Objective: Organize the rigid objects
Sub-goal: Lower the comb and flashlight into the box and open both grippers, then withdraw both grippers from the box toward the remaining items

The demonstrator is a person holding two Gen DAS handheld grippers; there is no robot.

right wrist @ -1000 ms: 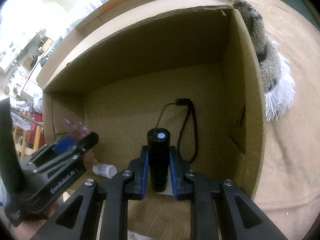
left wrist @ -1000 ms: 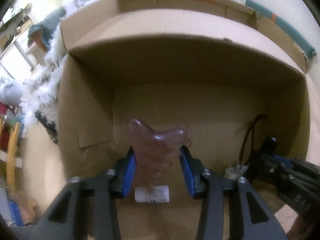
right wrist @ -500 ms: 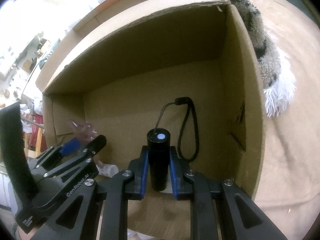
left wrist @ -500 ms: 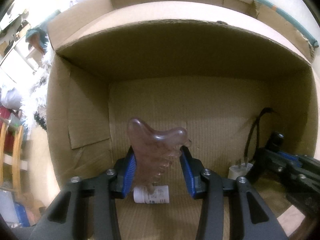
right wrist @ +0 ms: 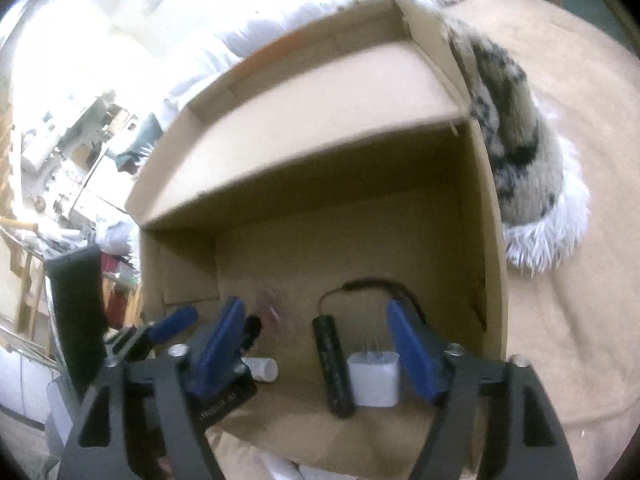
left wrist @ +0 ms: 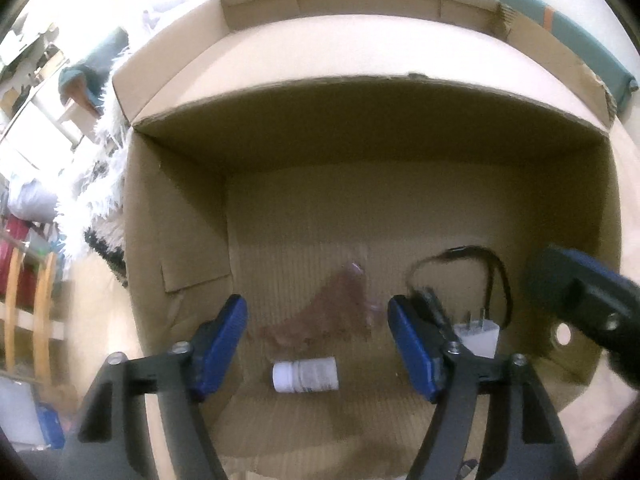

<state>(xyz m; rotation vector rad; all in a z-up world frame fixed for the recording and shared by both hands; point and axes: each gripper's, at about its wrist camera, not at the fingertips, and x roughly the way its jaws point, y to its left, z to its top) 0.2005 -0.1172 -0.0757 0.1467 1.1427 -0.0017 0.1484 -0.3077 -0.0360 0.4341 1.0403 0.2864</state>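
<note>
Cardboard surrounds everything we work over: an open box (left wrist: 176,216) with its far flap folded back, and both grippers hang above its ribbed floor.

Our left gripper (left wrist: 316,344) has its jaws opening with nothing pressed between the pads; the pink scraping stone (left wrist: 332,312) shows blurred in the gap, at about twelve o'clock from the white pill bottle (left wrist: 306,375) lying on its side. Whether the stone has landed we cannot tell.

Our right gripper (right wrist: 320,350) is likewise opening and empty. The black flashlight (right wrist: 334,364) lies on the floor between its blue pads, touching neither, with the white charger plug (right wrist: 374,378) at its three o'clock and its wrist cord looping off at twelve.

We judge the stone hard, smooth and brittle, so it is best pinched across its flat faces and set down low. The flashlight looks stiff and ribbed, easy to hold mid-barrel, though it could roll.

Outside the box, a tan bedcover (right wrist: 560,320) and a shaggy spotted throw (right wrist: 520,152) sit at two o'clock; cluttered shelves fill nine.
</note>
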